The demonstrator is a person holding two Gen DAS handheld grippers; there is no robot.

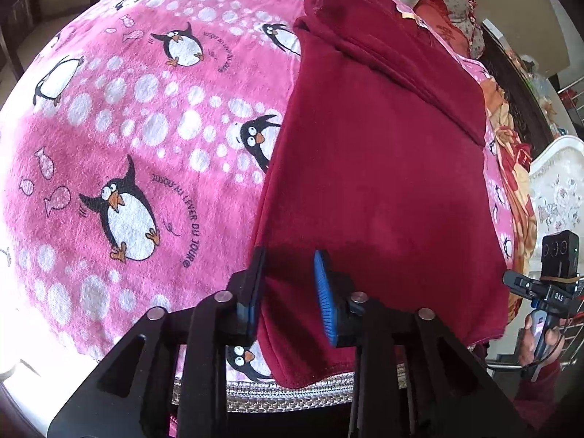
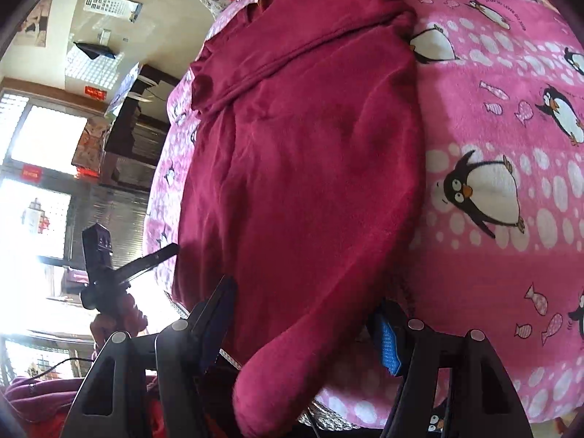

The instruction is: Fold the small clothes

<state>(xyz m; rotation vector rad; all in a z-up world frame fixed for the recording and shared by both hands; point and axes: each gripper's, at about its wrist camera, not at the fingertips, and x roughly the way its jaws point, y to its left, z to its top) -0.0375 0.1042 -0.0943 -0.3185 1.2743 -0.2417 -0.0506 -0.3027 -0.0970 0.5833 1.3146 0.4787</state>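
At the near edge of the bed, the left gripper [image 1: 292, 292] has its fingers released, straddling the hem of the dark red garment [image 1: 372, 182]. The right gripper [image 2: 303, 328] is spread too, its blue pad half hidden behind cloth. Beyond, the garment lies on the penguin blanket [image 1: 127, 109], its collar end cut off.

Two black grippers — left gripper [image 1: 290, 294], right gripper [image 2: 304, 323] — with ribbed blue pads [image 1: 325, 297], silver pivot bolts, slotted arms; dark red sleeve [image 1: 536, 398].
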